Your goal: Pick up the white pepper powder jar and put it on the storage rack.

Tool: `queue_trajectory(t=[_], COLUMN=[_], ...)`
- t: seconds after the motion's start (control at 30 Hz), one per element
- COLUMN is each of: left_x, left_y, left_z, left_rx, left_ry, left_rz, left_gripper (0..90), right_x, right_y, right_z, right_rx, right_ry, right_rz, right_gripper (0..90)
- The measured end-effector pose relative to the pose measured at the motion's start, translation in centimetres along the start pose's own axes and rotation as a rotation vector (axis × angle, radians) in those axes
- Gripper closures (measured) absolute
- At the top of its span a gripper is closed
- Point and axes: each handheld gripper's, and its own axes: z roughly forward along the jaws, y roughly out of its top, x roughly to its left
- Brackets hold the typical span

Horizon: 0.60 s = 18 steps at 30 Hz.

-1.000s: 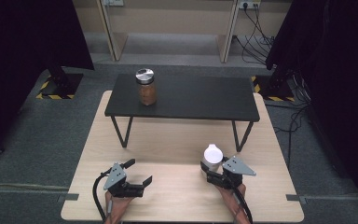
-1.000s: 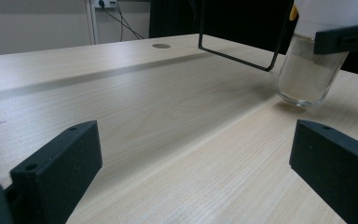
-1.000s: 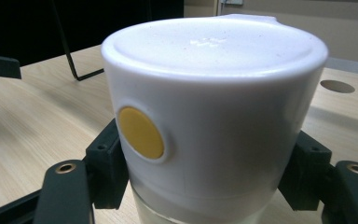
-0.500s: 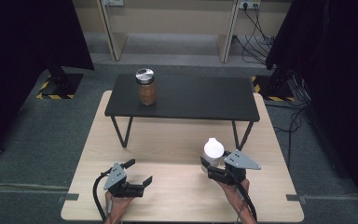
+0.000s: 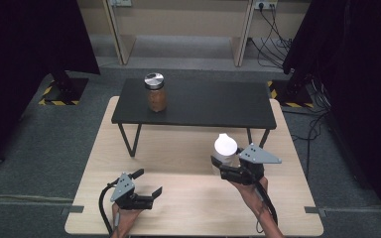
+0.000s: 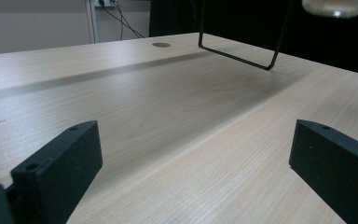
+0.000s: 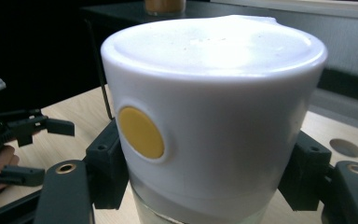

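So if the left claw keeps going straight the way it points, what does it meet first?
The left claw, open, looks across bare wooden table. The first obstacle seems to be the black wire leg of the raised shelf, though depth is hard to judge.

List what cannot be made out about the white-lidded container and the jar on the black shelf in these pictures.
- White-lidded container: its clear lower body is cut off by the bottom edge of the right gripper view, and the right hand-held gripper hides it in the high view, so its contents cannot be told.
- Jar: too small in the high view to name its brown contents; the right gripper view's top edge cuts it off.
- Left hand-held gripper: open, holding nothing.
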Motion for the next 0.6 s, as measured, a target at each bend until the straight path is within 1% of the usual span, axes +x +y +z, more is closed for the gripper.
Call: queue_trajectory(t=[0.07,0.13,0.33,0.47,0.6], left_x=[0.0,0.0,0.0,0.0,-0.1], left_y=[0.0,0.0,0.0,0.0,0.0], left_z=[0.0,0.0,0.0,0.0,0.0], left_rx=[0.001,0.001,0.001,0.002,0.002], left_ry=[0.001,0.001,0.001,0.002,0.002], left_rz=[0.000,-0.002,-0.002,-0.005,-0.002], left_gripper=[1.8,1.8,1.9,1.9,2.0], right_x=[-0.1,-0.4,-0.9,-0.8,-0.9], right_y=[1.1,2.1,4.9,6.2,7.6], right_z=[-0.1,-0.1,0.0,0.1,0.5], right_rx=[0.003,0.003,-0.007,-0.025,-0.022], right_ry=[0.004,0.016,0.032,0.029,0.029], right_rz=[-0.003,0.007,0.014,0.014,0.014], right_gripper=[30.7,30.7,30.8,30.8,30.8])
